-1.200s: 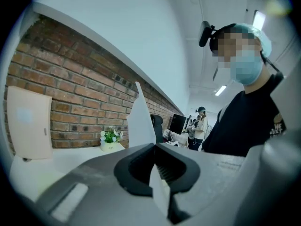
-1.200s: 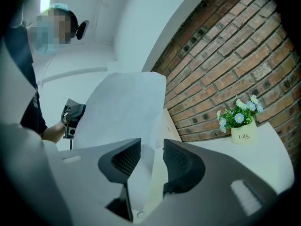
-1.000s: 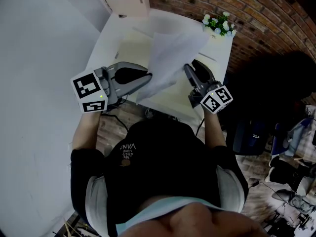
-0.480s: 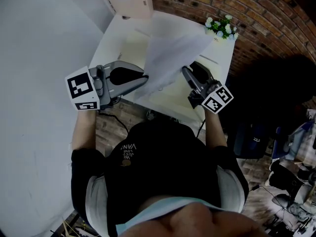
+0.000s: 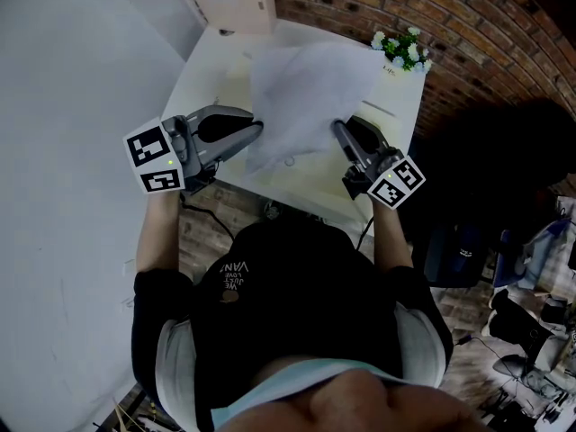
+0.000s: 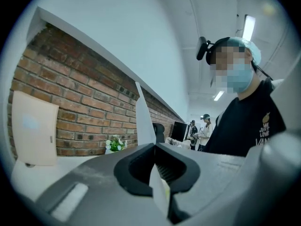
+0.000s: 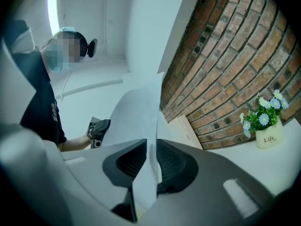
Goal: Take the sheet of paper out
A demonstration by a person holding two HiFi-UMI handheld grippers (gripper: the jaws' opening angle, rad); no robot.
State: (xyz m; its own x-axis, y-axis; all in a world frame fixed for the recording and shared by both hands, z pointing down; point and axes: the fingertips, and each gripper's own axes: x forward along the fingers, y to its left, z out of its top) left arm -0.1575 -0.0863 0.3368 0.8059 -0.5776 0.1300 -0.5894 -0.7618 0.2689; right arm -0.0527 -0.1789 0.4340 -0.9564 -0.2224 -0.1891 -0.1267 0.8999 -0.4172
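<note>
Jaws of left gripper (image 6: 154,147) pinch the paper (image 5: 306,88); right gripper's (image 7: 151,149) are closing around it. Probably floppy, light: hold edges.

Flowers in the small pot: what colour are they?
The flowers are white and pale blue; the right gripper view shows them best.

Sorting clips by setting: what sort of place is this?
Probably an office or lab workroom: a white table by a brick wall, a small flower pot, and a monitor with people nearby.

Black short-sleeved T-shirt (image 5: 297,313), small white chest print (image 5: 232,274), pale sleeve cuffs (image 5: 176,367).
</note>
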